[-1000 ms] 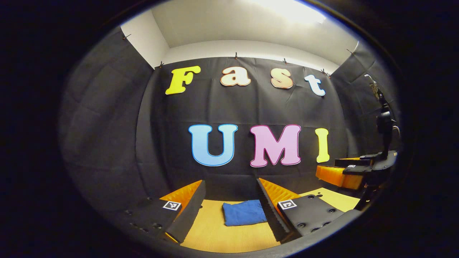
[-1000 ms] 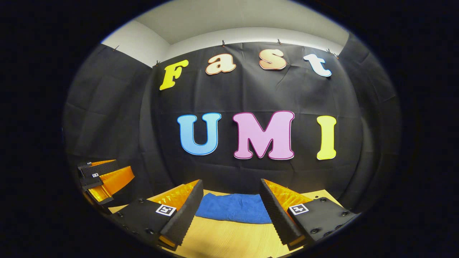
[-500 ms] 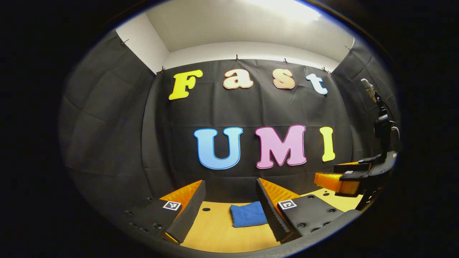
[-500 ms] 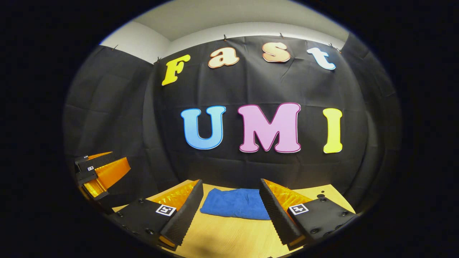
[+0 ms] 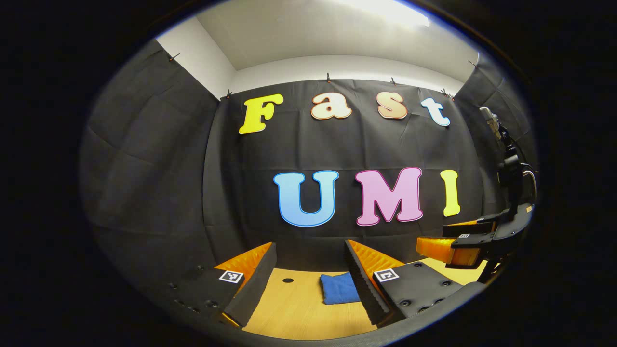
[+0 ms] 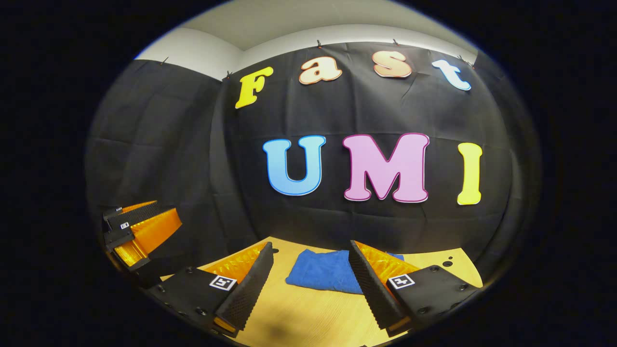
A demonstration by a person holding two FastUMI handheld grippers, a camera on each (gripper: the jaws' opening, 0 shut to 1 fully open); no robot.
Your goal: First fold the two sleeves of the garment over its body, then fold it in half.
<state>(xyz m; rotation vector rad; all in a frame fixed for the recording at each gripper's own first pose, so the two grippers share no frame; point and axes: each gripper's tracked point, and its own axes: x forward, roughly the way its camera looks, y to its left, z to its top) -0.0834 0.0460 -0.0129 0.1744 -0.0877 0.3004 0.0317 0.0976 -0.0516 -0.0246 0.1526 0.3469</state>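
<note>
While the blue garment point(image 5: 340, 287) lies folded into a small bundle on the wooden bench point(image 5: 294, 313), both grippers are held above the bench, well apart from the cloth. Around the garment the bench top is bare wood with a few small dark holes point(image 5: 288, 280); behind it hangs the black cloth wall point(image 5: 159, 193), and above that a white ceiling with a bright lamp point(image 5: 385, 9). Nothing lies between the grippers and the garment.

In the left gripper view the left gripper point(image 5: 308, 284) points forward toward the wall, its fingers spread wide and holding nothing, with the garment seen between them, closer to the right finger. At the right edge of this view the right gripper point(image 5: 450, 248) floats over the bench at about the same height, with a dark stand and cable point(image 5: 511, 168) behind it.

In the right gripper view the right gripper point(image 6: 311, 284) also has its fingers spread, with nothing in them; the garment point(image 6: 320, 272) lies ahead, partly hidden by the right finger. The left gripper point(image 6: 140, 231) appears at the left edge, and its fingers look apart.

I count one garment, two grippers and one bench.
</note>
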